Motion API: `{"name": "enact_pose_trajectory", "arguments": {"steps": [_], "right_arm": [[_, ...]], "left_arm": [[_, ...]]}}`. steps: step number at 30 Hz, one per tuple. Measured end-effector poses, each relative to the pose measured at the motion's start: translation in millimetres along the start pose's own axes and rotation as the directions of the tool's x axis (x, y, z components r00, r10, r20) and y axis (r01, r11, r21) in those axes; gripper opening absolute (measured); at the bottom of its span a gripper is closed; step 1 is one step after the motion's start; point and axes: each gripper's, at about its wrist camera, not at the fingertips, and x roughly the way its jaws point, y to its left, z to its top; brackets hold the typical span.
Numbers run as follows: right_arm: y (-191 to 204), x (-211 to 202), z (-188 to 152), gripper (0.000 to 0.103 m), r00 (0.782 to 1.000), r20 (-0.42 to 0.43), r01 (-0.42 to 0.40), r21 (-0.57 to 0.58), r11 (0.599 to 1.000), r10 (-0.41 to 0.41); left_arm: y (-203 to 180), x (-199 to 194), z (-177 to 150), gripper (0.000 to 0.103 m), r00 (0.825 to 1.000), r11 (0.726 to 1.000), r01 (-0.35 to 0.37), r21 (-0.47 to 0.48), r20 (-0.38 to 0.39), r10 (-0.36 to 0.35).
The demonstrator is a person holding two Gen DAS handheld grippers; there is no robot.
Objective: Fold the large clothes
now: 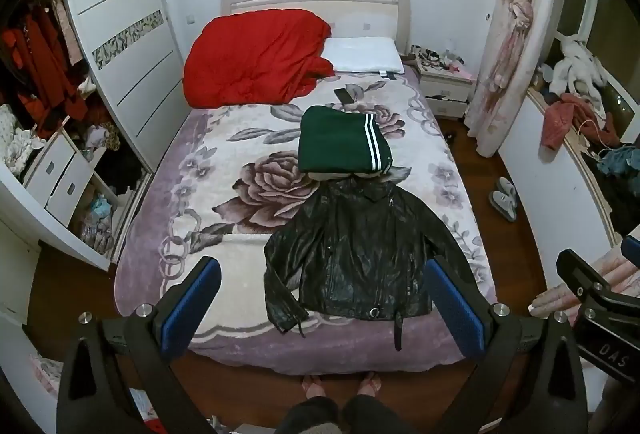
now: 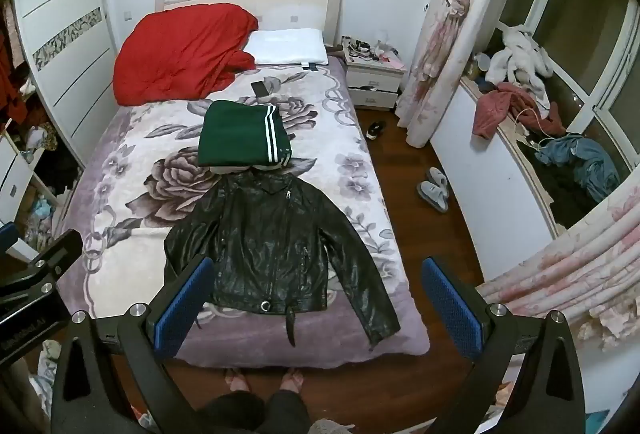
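The bed (image 1: pixel 168 193), under a floral blanket, fills the middle of both views, with a red duvet (image 1: pixel 252 57) heaped at its upper left by the headboard. On the near half of the bed, in the lower centre of each frame, lies the black leather jacket (image 1: pixel 360 250), spread flat with its front up, sleeves angled outward and belt ends trailing toward the bed's edge. Just above it in the frame sits a green folded garment (image 1: pixel 340 141) with white stripes, already squared off. The jacket looks heavy, fairly stiff and slick, so it will likely crease in broad panels rather than drape; the cuffs or shoulder seams seem the surest places to grip, since the glossy body may slip. Both claws hang above the foot of the bed, tipped downward, well apart from the jacket. The left claw (image 1: pixel 324 302) is spread wide and holds nothing; the right claw (image 2: pixel 316 302) is likewise released and empty.
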Motion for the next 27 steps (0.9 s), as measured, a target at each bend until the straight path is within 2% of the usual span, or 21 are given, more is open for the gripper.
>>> {"name": "enact_pose_trajectory", "arguments": {"steps": [6, 7, 15, 27], "right_arm": [[-2, -5, 1, 0.103, 1.000, 0.015, 0.000, -0.001, 1.000, 0.000], [-2, -6, 1, 0.103, 1.000, 0.016, 0.002, -0.004, 1.000, -0.002], [2, -13, 4, 0.103, 1.000, 0.024, 0.004, -0.004, 1.000, -0.004], [1, -27, 22, 0.103, 1.000, 0.032, 0.000, -0.007, 1.000, 0.000]], "left_arm": [[-1, 6, 4, 0.103, 1.000, 1.000, 0.002, 0.008, -0.013, -0.002], [0, -1, 0, 0.103, 1.000, 1.000, 0.002, 0.000, 0.014, -0.002], [0, -1, 0, 0.103, 1.000, 1.000, -0.002, 0.002, 0.020, 0.002], [1, -26, 22, 0.103, 1.000, 1.000, -0.002, 0.001, 0.029, 0.002]]}}
